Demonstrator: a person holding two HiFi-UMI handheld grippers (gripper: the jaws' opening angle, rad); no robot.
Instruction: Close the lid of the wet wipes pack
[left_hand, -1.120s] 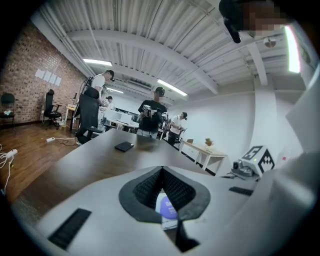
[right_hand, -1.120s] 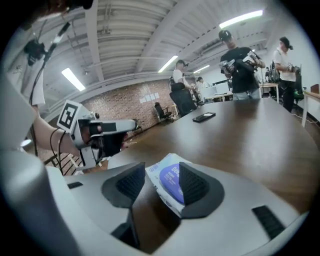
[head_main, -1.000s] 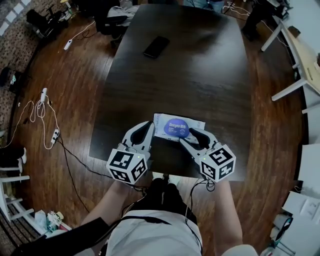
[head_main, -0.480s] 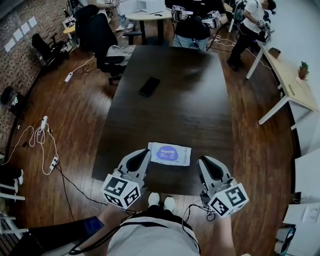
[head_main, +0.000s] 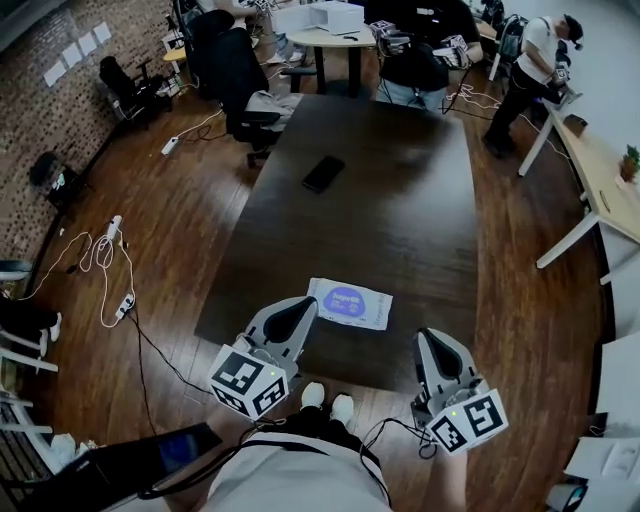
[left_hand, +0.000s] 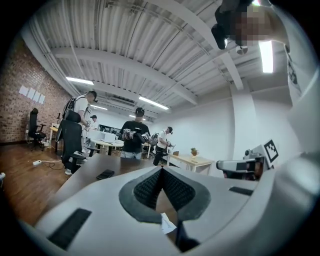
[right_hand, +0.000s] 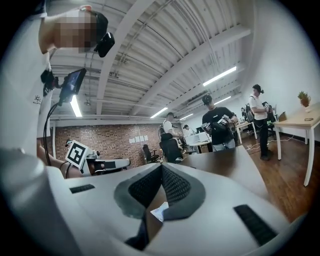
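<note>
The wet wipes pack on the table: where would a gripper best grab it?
Probably across its shorter width, coming from above: the wet wipes pack lies flat on the table, so its thin edges offer little to pinch from the side.

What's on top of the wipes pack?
Only its blue oval lid shows atop the wet wipes pack; left gripper and right gripper are off it. Whether the lid is latched is too small to tell.

wet wipes pack (head_main: 349, 303) print too small to read, open or closed unclear
</note>
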